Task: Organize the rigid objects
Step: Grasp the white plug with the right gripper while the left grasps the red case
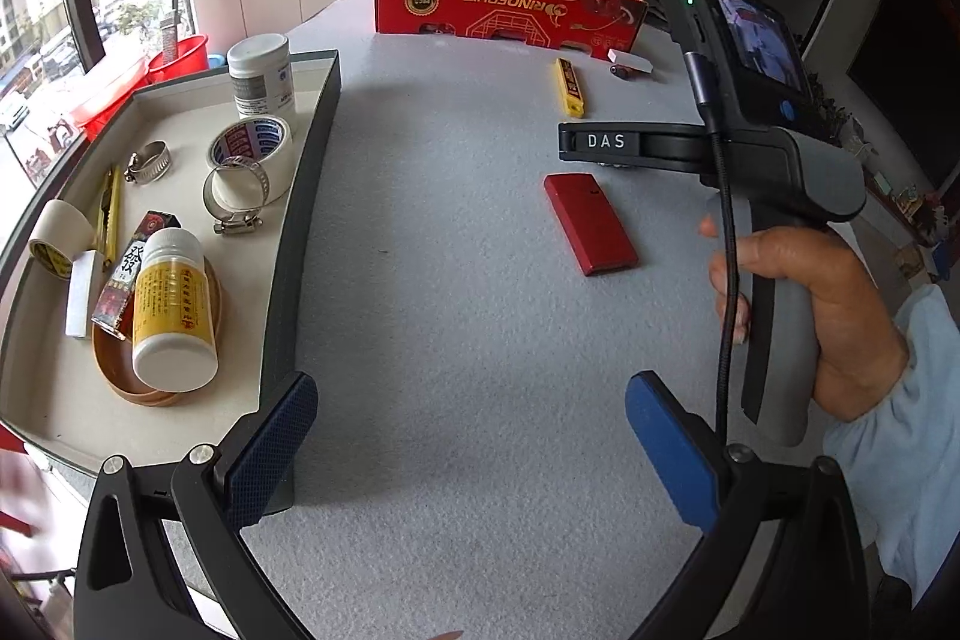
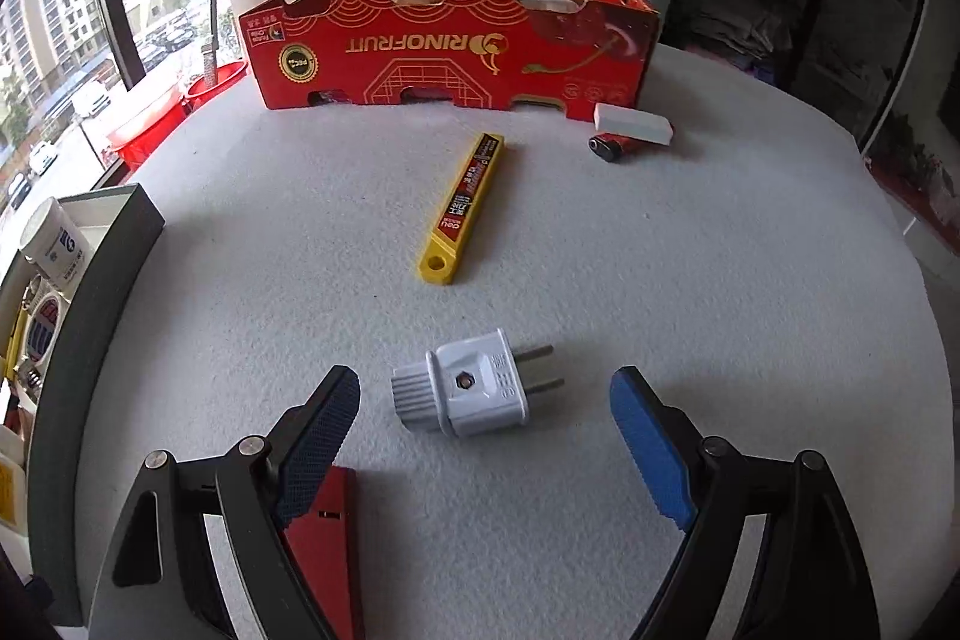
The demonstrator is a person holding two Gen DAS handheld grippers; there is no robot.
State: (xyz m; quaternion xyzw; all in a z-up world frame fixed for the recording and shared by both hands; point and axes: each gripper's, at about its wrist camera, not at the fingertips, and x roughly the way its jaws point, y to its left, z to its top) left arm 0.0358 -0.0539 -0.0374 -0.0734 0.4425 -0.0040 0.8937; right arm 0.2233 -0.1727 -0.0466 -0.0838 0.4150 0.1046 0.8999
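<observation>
Right wrist view alone shows the white plug [image 2: 477, 383], lying on the grey table [image 2: 690, 244] between the widely spread, empty fingers of the right gripper [image 2: 485, 451]. Only in the left wrist view is the tray [image 1: 300, 220] of sorted items fully seen, beside the wide, empty left gripper [image 1: 471, 451].

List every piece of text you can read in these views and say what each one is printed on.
"RINOFRUIT", upside down: red cardboard box.
"DAS": black arm of the right gripper.
"deli": yellow blade case; its other print is too small.
Large Chinese character: dark red box in the tray.
Yellow bottle, white jar, patterned tape roll, white plug: print unreadable.
</observation>
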